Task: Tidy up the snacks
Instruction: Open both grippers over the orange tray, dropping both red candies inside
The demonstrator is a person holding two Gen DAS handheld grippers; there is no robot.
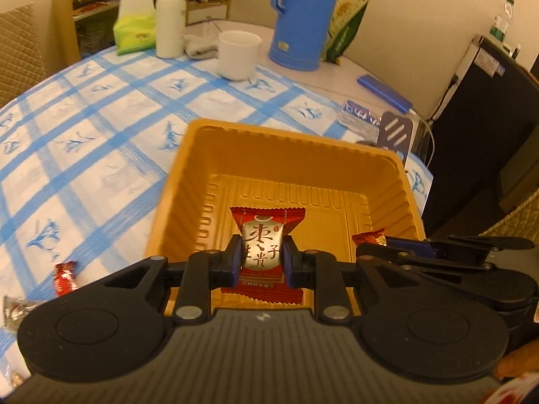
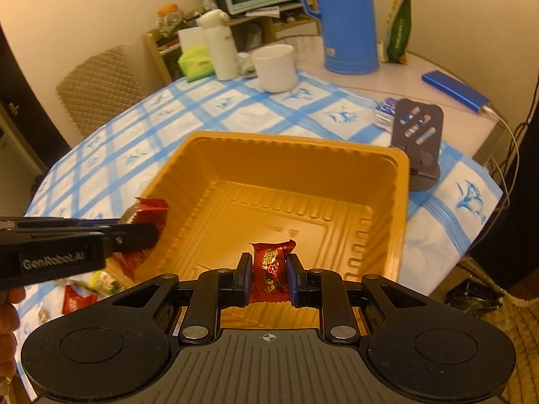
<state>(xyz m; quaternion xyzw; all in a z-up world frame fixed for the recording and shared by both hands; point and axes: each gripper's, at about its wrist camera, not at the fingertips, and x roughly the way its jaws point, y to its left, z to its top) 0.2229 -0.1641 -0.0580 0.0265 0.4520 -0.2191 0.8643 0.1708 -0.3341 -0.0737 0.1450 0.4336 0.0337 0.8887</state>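
Note:
An empty golden plastic tray [image 1: 188,155] [image 2: 387,235] sits on the blue-checked tablecloth. My left gripper [image 1: 262,256] is shut on a red and silver date candy packet [image 1: 262,235] and holds it above the tray's near part. My right gripper [image 2: 268,269] is shut on a small red candy [image 2: 271,262] above the tray's near edge. The right gripper also shows in the left wrist view [image 1: 374,244], with the red candy [image 1: 370,235] in it. The left gripper shows in the right wrist view [image 2: 141,232], holding its packet [image 2: 148,212] over the tray's left rim.
Loose candies lie on the cloth left of the tray [image 1: 64,276] [image 2: 81,296]. A white cup [image 1: 237,54], white bottle [image 1: 170,17], green tissue pack [image 1: 134,30] and blue thermos [image 1: 299,17] stand at the back. A dark phone stand [image 2: 417,138] and blue power bank [image 2: 454,91] are at the right.

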